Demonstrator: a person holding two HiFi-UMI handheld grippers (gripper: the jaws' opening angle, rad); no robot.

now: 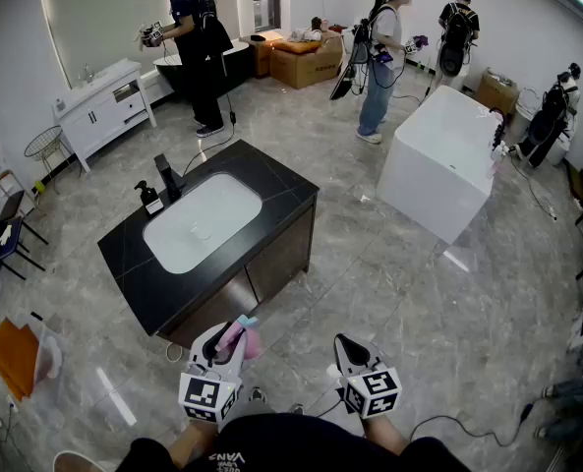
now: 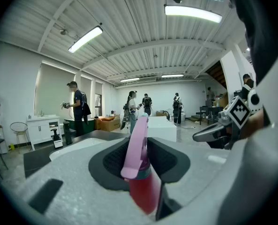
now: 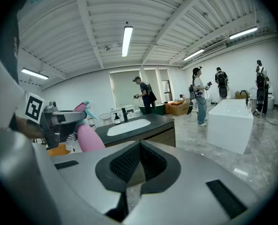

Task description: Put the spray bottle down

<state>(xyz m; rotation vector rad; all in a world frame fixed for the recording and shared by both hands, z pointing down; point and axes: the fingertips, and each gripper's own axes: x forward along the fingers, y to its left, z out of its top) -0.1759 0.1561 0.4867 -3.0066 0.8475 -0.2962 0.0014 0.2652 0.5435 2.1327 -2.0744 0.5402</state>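
A pink spray bottle (image 1: 240, 338) with a light blue nozzle stands upright between the jaws of my left gripper (image 1: 222, 348), which is shut on it low in the head view. In the left gripper view the bottle (image 2: 141, 172) fills the gap of the left gripper (image 2: 143, 146), trigger head towards the camera. My right gripper (image 1: 348, 346) is held beside it on the right, shut and holding nothing. From the right gripper view, the right gripper (image 3: 139, 149) has its pads together, and the bottle (image 3: 89, 137) shows at the left. Both grippers hover over the floor, short of the black vanity counter (image 1: 271, 190).
The counter holds a white sink basin (image 1: 201, 222), a black faucet (image 1: 168, 177) and a soap dispenser (image 1: 150, 198). A white bathtub (image 1: 443, 160) stands at the right. Several people stand at the back. An orange item (image 1: 14, 354) lies at the left, cables near my feet.
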